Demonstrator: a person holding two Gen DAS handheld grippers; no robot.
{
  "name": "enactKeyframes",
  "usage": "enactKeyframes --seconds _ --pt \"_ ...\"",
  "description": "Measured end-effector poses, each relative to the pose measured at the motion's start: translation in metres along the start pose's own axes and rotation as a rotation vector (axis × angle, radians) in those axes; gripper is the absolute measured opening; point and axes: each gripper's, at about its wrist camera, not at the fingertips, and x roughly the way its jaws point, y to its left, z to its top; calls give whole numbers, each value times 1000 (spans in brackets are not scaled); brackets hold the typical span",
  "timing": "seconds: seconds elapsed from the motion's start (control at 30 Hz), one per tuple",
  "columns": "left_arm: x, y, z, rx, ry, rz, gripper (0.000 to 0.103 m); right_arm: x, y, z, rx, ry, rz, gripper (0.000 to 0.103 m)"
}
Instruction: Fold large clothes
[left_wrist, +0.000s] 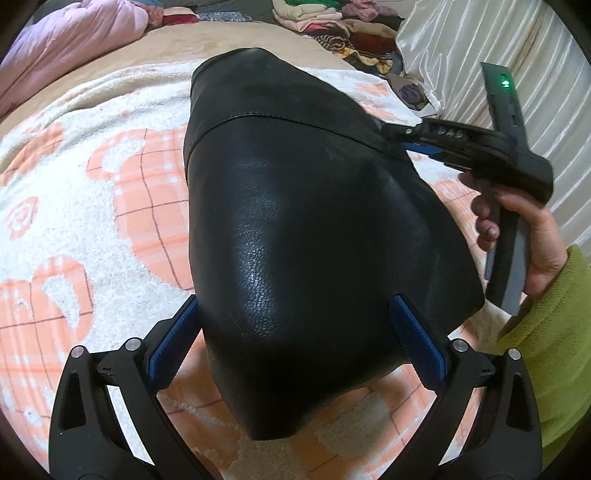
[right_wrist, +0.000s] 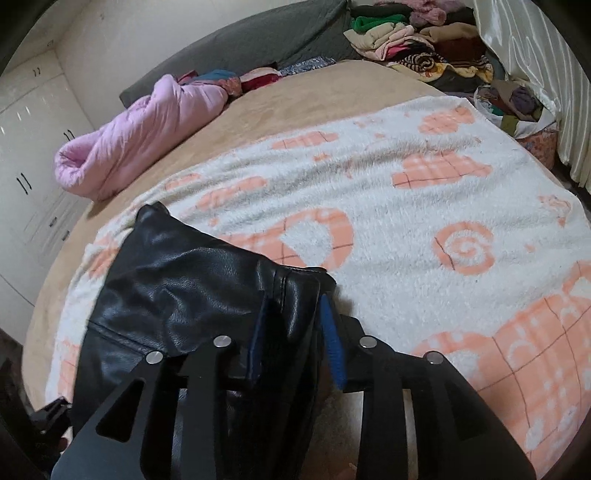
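Observation:
A black leather garment (left_wrist: 306, 236) lies folded on a white and orange fleece blanket (left_wrist: 74, 206). My left gripper (left_wrist: 295, 306) is open, its blue pads (left_wrist: 417, 332) standing on either side of the garment's near end. My right gripper (right_wrist: 295, 306) is shut on a bunched edge of the same garment (right_wrist: 177, 280), with the leather pinched between its blue pads (right_wrist: 328, 332). In the left wrist view the right gripper (left_wrist: 424, 140) grips the garment's far right corner, held by a hand in a green sleeve.
The blanket (right_wrist: 424, 192) covers a tan bed (right_wrist: 314, 99). A pink quilt (right_wrist: 140, 136) lies at the far left. A pile of mixed clothes (right_wrist: 417, 40) sits at the back right by a shiny white curtain (right_wrist: 535, 55). White cupboards (right_wrist: 33, 147) stand at left.

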Motion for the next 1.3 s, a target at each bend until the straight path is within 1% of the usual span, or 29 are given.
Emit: enactKeyframes --seconds 0.07,0.1,0.17,0.23,0.27,0.33,0.43,0.5,0.57,0.73,0.97,1.2,1.3 --pt "-2 0 0 -3 -2 1 93 -6 2 -1 -8 -6 -6 42" --pt "-2 0 0 -5 -2 3 93 -9 3 -2 -13 -9 -3 44" --pt "-4 0 0 -6 -4 5 93 -16 5 -5 -19 -19 -11 55" --pt "-4 -1 2 -8 -4 11 93 -23 7 -9 -16 -32 -5 57" --pt "-4 -2 2 -9 -5 13 93 -27 8 -13 -13 -36 3 62" --pt "-7 -2 3 -15 -6 15 93 -32 9 -17 -10 -37 6 66" --pt "-12 -2 5 -15 -21 27 93 -40 9 -24 -3 -27 6 78" --pt "-17 -2 6 -18 -27 33 93 -46 10 -28 0 -30 0 81" --pt "-22 -2 8 -17 -34 46 93 -54 11 -32 6 -47 -3 89" --pt "-37 -2 15 -9 -60 69 94 -75 16 -40 -10 -73 -4 95" --pt "-56 -3 17 -13 -94 85 94 -104 27 -50 -30 -105 10 96" --pt "-73 -7 4 -5 -129 83 94 -139 50 -70 -75 -165 21 99" --pt "-82 -11 -2 13 -149 106 94 -152 59 -81 -86 -190 26 99"
